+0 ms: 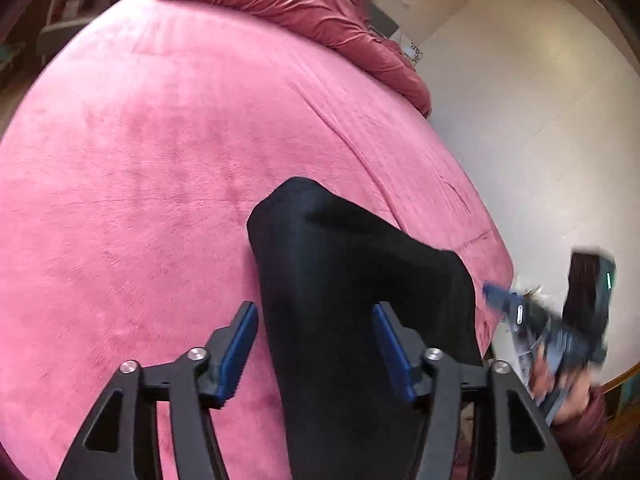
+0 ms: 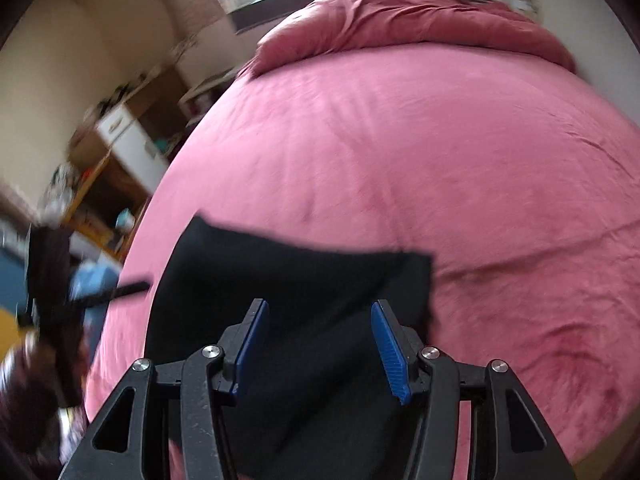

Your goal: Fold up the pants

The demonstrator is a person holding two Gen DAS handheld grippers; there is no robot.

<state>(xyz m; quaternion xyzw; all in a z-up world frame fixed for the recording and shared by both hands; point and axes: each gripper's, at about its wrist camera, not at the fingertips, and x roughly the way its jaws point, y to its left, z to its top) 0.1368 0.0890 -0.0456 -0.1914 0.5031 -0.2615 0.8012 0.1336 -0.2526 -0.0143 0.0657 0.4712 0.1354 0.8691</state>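
Black pants (image 1: 340, 280) lie folded into a narrow dark strip near the edge of a pink bed cover (image 1: 160, 160). My left gripper (image 1: 315, 310) hovers over them, its blue pads (image 1: 240, 344) wide apart, and the cloth under the gap is not pinched. In the right wrist view the pants (image 2: 280, 272) spread as a flat black panel with a straight far edge. My right gripper (image 2: 320, 306) stands open above this panel, and its blue pads (image 2: 390, 352) hold nothing. Both views are motion-blurred.
A rumpled darker red duvet (image 1: 300, 4) is heaped at the far end of the bed. A pale floor (image 1: 540, 100) runs along the bed's right side. Cluttered shelves and a white cabinet (image 2: 128, 140) stand to the left. A maroon sleeve (image 1: 592, 432) shows at lower right.
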